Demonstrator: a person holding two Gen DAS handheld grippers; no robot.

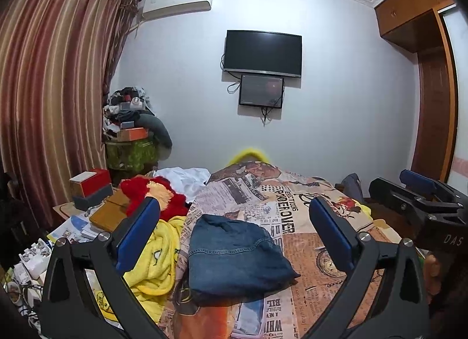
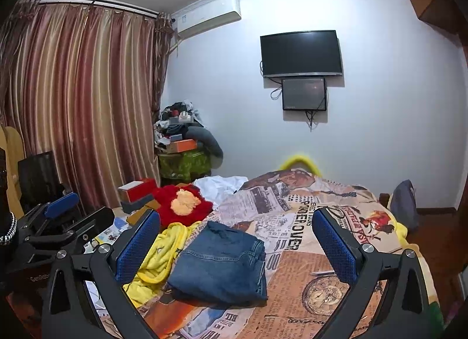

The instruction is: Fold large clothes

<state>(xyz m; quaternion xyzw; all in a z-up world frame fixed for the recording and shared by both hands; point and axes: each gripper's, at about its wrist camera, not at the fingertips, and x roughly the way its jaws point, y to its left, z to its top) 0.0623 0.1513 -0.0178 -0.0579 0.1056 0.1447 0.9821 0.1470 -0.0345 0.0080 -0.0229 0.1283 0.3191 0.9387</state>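
Note:
A pair of blue jeans (image 1: 237, 257) lies folded in a compact stack on the newspaper-print bedspread (image 1: 307, 210); it also shows in the right wrist view (image 2: 222, 269). My left gripper (image 1: 234, 233) is open and empty, held above the bed just in front of the jeans. My right gripper (image 2: 237, 239) is open and empty, at a similar height to the right. The right gripper's body (image 1: 421, 201) shows at the right edge of the left wrist view, and the left gripper's body (image 2: 58, 222) at the left edge of the right wrist view.
A yellow blanket (image 1: 158, 260) is crumpled left of the jeans. A red plush toy (image 1: 158, 195) and a white cloth (image 1: 187, 178) lie behind it. A cluttered side table (image 1: 96, 201) with boxes stands at the left. Curtains (image 1: 55, 90), a wall TV (image 1: 263, 52) and a wardrobe (image 1: 433, 81) surround the bed.

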